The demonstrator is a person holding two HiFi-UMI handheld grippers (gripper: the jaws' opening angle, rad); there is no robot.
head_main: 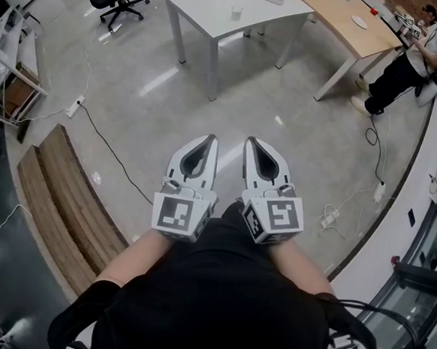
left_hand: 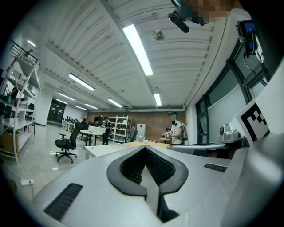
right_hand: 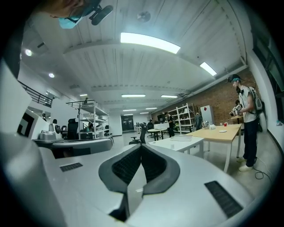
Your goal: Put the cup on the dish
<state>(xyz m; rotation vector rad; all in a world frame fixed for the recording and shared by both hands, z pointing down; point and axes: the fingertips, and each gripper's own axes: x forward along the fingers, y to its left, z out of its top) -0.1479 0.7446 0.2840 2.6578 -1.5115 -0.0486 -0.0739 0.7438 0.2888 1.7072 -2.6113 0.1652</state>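
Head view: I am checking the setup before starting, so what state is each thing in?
White two-jaw left gripper: shut, empty.
White two-jaw right gripper: shut, empty.
Small pale cup: upright on the white table, not on the dish.
Small white dish: empty, on the wooden table.

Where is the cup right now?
In the head view the cup stands on the white table at the top middle. The wooden table with the dish is to its right.
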